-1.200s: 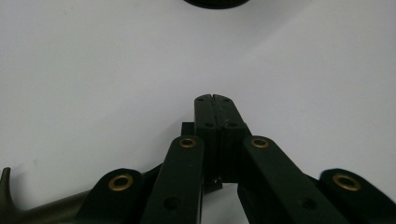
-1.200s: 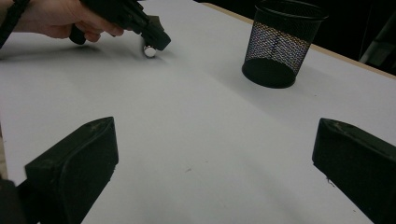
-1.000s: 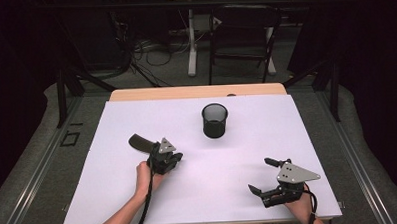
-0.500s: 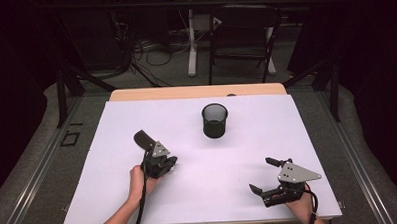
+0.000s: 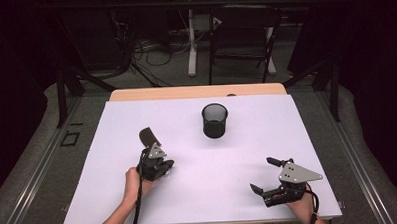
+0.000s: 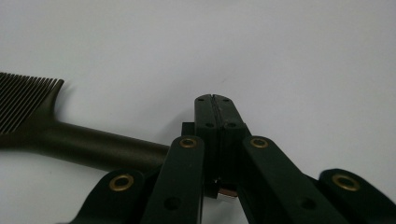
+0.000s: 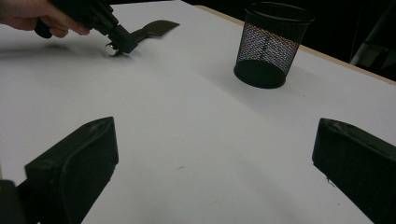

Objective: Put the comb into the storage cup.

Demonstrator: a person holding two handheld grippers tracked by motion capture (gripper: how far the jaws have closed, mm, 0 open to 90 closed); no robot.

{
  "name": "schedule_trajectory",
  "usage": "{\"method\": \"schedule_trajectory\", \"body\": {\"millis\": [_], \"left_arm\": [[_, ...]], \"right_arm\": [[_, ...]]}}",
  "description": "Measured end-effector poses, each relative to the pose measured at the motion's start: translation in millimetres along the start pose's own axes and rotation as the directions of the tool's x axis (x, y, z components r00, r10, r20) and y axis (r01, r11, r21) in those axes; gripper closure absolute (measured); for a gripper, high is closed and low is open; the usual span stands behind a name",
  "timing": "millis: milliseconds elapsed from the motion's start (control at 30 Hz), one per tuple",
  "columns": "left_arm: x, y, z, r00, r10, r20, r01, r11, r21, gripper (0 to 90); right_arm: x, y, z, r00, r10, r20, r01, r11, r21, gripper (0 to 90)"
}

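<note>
Standing upright, the mesh cup (image 5: 215,121) (contents unclear) sits apart from the closed left gripper (image 5: 148,142) and the open right gripper (image 5: 267,175).

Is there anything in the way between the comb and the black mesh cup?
No, nothing visible. The comb, by the shut left tongs, and the mesh cup have only bare white table between them. The right tongs sit open, well off to the side.

My left gripper (image 5: 156,166) sits down-left of the cup (image 5: 215,120), jaws pressed together, tilted low toward the cup's left, my hand (image 5: 133,182) wrapped round its rear. My right gripper (image 5: 266,175) rests level, well down-right of the cup, jaws spread wide and pointing left.
</note>
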State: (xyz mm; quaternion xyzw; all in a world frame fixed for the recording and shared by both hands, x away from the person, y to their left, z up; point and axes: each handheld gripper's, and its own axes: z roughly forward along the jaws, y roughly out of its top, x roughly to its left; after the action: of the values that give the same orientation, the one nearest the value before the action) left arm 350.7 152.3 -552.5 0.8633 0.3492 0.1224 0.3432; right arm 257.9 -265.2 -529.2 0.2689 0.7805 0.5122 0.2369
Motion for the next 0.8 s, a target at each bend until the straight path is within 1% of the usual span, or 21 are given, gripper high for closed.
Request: {"method": "schedule_trajectory", "body": {"millis": [67,267,333,400,433,500,600,633,667,800], "left_arm": [[1.0,-0.6,-0.5,1.0000,-0.009,0.003,0.009,0.9999,0.005,89.5],[4.9,-2.2,-3.9,0.9999,-0.015,-0.001,0.015,0.9997,0.021,89.7],[6.2,-2.5,-5.5,0.9999,-0.010,-0.010,0.010,0.9996,0.028,89.8],[7.7,-2.8,-7.0,0.9998,-0.017,-0.013,0.018,0.9995,0.027,89.8],[9.4,-2.7,-8.9,0.9996,-0.017,-0.020,0.018,0.9992,0.036,89.9],[10.2,-2.8,-9.3,0.9996,-0.019,-0.023,0.020,0.9991,0.038,89.9],[12.0,-3.3,-10.3,0.9994,-0.019,-0.028,0.021,0.9981,0.058,89.9],[12.0,-3.3,-10.3,0.9994,-0.019,-0.028,0.021,0.9981,0.058,89.9],[12.3,-3.2,-10.6,0.9995,-0.016,-0.027,0.018,0.9975,0.069,89.9],[13.7,-4.3,-12.9,0.9990,-0.002,-0.046,0.006,0.9961,0.088,89.9]], "right_arm": [[-0.3,-0.1,0.1,1.0000,-0.001,0.001,0.001,1.000,0.001,0.0],[-0.5,-0.2,-0.4,1.0000,-0.001,0.006,0.001,1.000,0.001,0.0],[-0.5,-0.4,-0.1,1.0000,-0.002,0.005,0.002,1.000,0.003,0.0],[-0.5,-0.2,-0.2,1.0000,-0.003,0.006,0.003,1.000,0.003,0.0],[-0.4,-0.2,-0.3,1.0000,-0.002,0.006,0.002,1.000,0.003,0.0],[-0.4,-0.4,-0.3,1.0000,0.000,0.005,0.000,1.000,0.003,0.0],[-0.7,-0.4,-0.5,1.0000,0.000,0.008,0.000,1.000,0.000,0.1],[-0.7,-0.4,-0.5,1.0000,0.000,0.008,0.000,1.000,0.000,0.1],[-0.8,-0.3,-0.6,1.0000,-0.002,0.008,0.002,1.000,0.003,0.0],[-0.6,-0.2,-0.6,1.0000,-0.003,0.007,0.003,1.000,0.004,0.0]]}}
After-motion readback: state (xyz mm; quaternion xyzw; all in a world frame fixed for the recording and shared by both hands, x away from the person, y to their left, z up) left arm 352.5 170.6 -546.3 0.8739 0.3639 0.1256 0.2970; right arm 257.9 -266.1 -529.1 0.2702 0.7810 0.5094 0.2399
